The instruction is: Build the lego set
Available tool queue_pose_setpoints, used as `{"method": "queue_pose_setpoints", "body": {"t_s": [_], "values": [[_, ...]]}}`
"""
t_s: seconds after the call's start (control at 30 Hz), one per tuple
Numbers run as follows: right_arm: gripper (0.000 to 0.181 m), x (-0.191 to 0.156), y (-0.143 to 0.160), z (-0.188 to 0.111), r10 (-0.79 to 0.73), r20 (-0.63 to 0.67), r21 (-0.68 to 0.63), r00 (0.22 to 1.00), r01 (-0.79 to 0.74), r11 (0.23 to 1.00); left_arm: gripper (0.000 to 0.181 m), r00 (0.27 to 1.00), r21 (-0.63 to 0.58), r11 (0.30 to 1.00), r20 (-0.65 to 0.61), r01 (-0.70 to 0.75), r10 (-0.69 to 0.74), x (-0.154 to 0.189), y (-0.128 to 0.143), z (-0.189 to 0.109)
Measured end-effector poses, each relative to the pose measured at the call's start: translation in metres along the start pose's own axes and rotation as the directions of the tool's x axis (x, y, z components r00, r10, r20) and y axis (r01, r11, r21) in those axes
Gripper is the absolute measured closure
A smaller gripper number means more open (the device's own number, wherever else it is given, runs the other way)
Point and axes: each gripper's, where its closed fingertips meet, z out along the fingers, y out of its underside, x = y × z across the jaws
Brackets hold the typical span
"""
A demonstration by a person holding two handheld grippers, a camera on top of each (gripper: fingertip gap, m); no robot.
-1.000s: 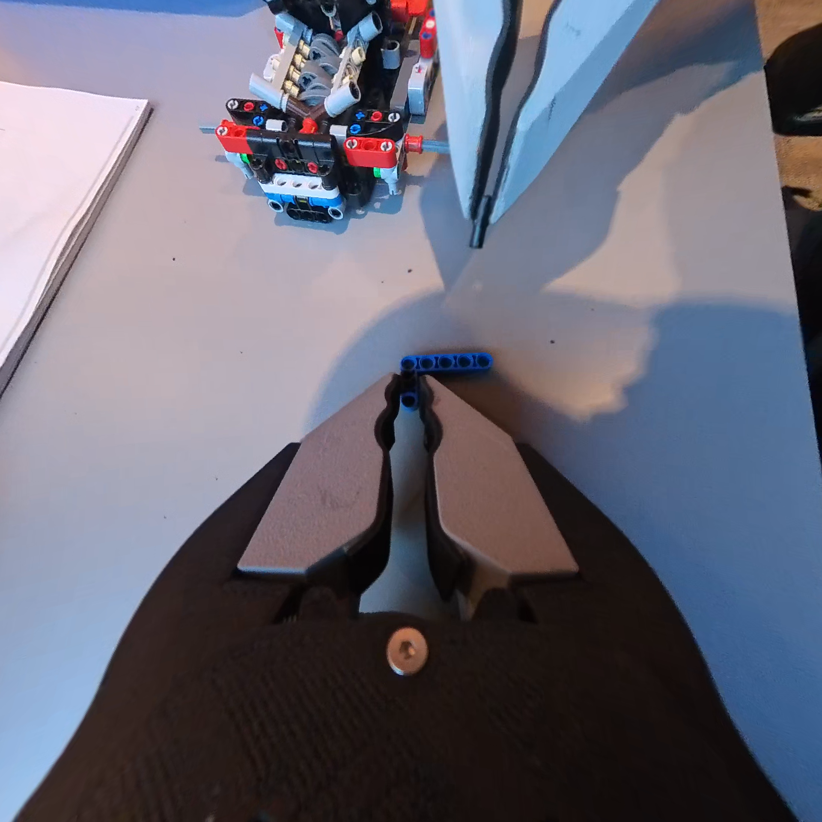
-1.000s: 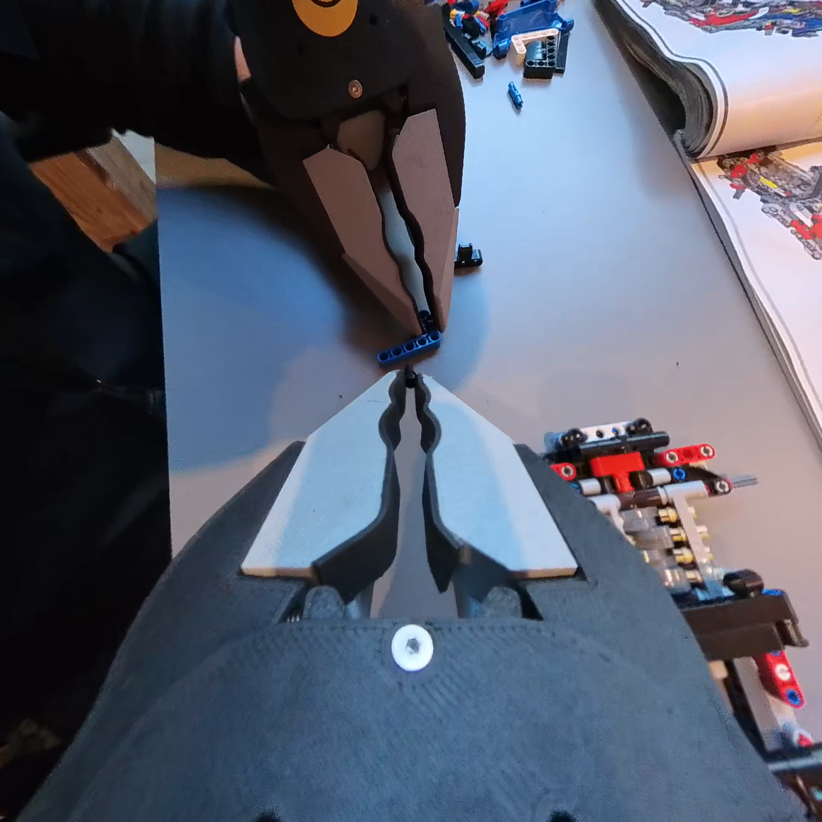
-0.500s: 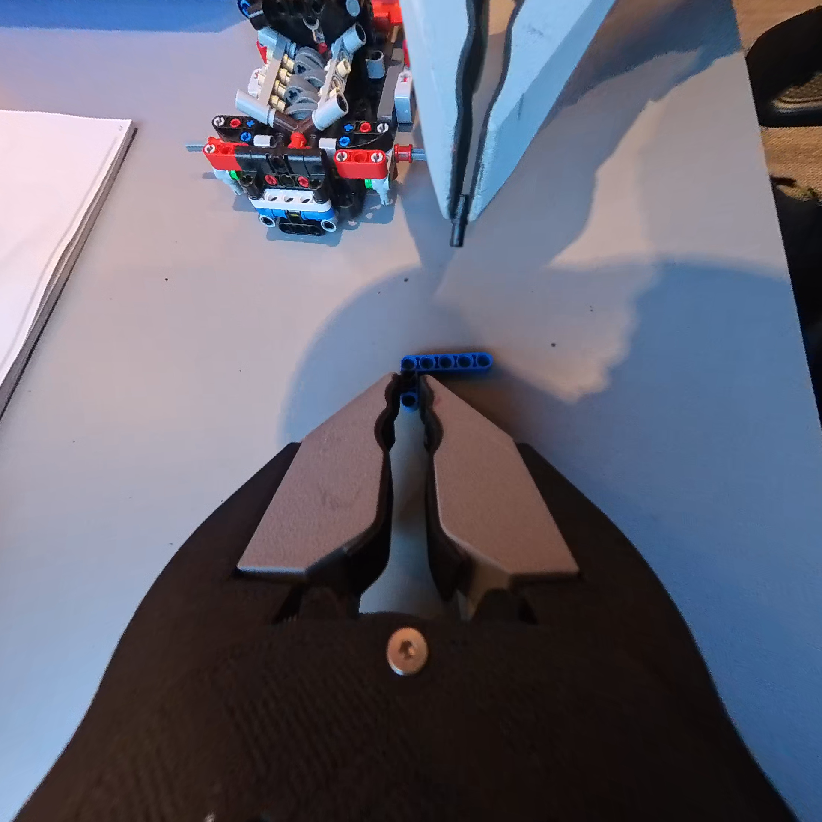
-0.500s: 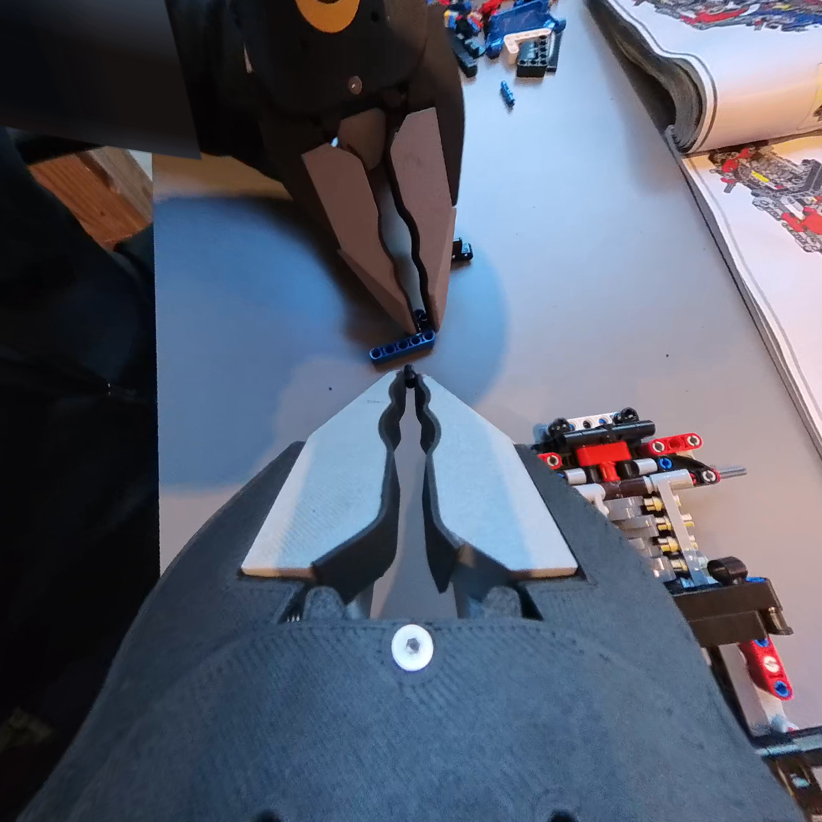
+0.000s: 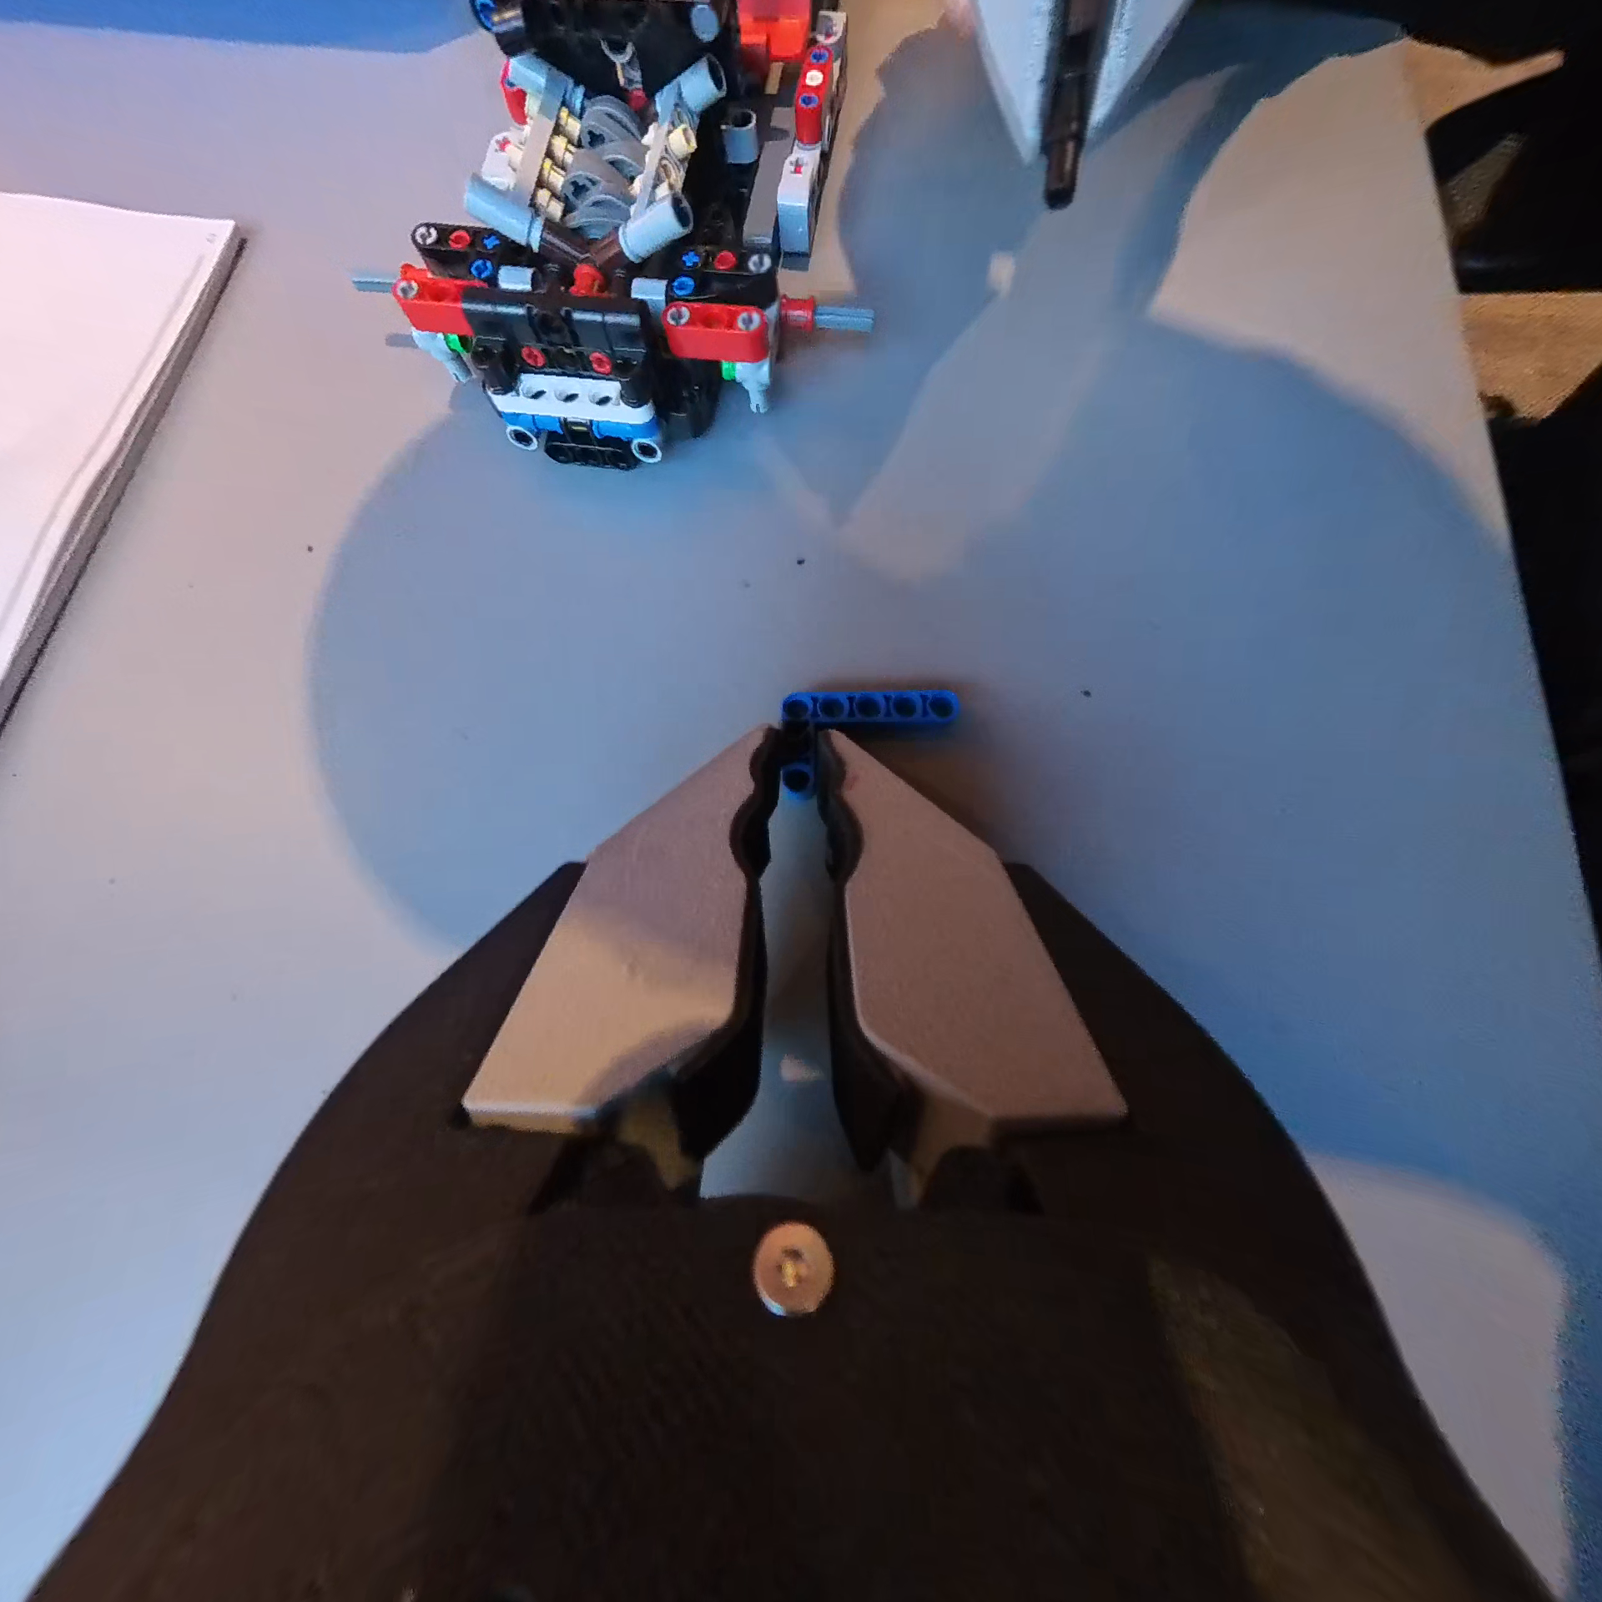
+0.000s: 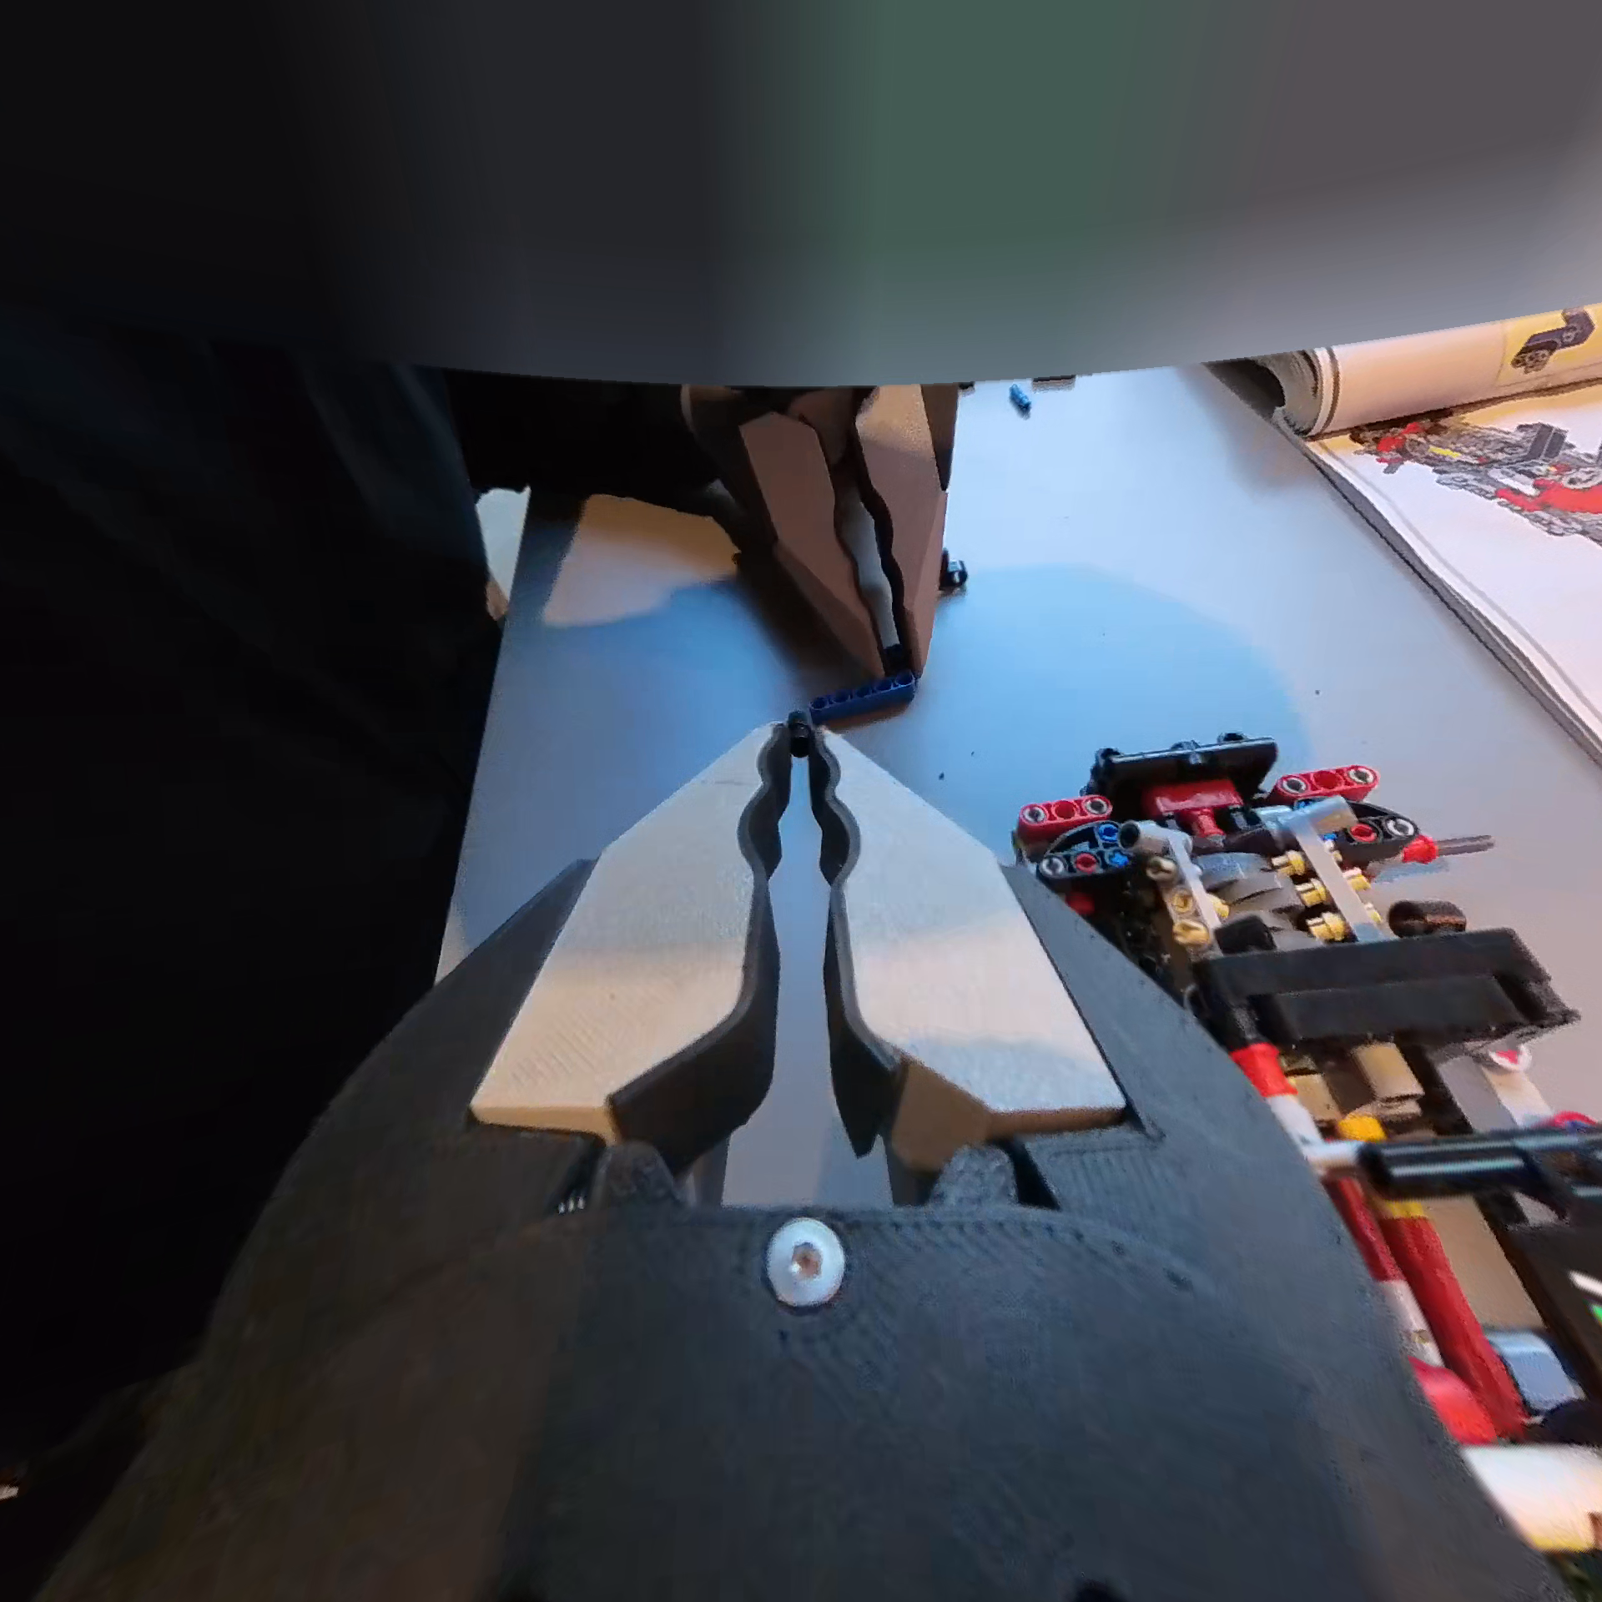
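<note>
My left gripper [image 5: 799, 752] is shut on the short arm of a blue L-shaped beam [image 5: 869, 708], whose long arm sticks out to the right just above the grey table [image 5: 1214, 780]. My right gripper [image 6: 799, 744] is shut on a small black pin [image 6: 797, 743]; it shows in the left wrist view at the top right [image 5: 1062, 169]. The left gripper [image 6: 897, 663] and the blue beam [image 6: 862, 696] lie just beyond the pin in the right wrist view. The part-built model [image 5: 598, 286] stands at the back; it also shows at the right in the right wrist view [image 6: 1257, 884].
An open instruction booklet [image 6: 1474, 520] lies at the far right, and its white pages [image 5: 78, 390] lie at the left in the left wrist view. A small black part [image 6: 955, 570] and a blue pin [image 6: 1019, 396] lie behind the left gripper. The table edge [image 5: 1465, 433] runs down the right. Tip to tip, the grippers are about 11 centimeters apart.
The right gripper with the pin has pulled back and tilted lower, so the model looks nearer and bigger. The left gripper still holds the blue beam in the same place.
</note>
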Motion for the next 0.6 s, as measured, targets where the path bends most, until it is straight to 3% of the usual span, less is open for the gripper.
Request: {"method": "queue_pose_setpoints", "body": {"t_s": [0.23, 0.47, 0.6], "values": [[0.180, 0.008, 0.008, 0.018, 0.002, -0.023, -0.081, 1.000, -0.004, 0.997, 0.176, 0.998, 0.002, 0.999, -0.040, 0.050, -0.050, -0.002, -0.001, 0.001], [0.180, 0.014, 0.014, 0.055, -0.074, -0.079, -0.265, 0.994, 0.050, 0.963, 0.176, 1.000, 0.001, 1.000, -0.022, 0.022, -0.022, -0.001, -0.001, 0.001], [0.181, 0.022, 0.021, 0.069, -0.137, -0.097, -0.413, 0.986, 0.085, 0.907, 0.176, 1.000, 0.000, 1.000, -0.003, 0.001, -0.001, -0.001, -0.001, 0.001]]}}
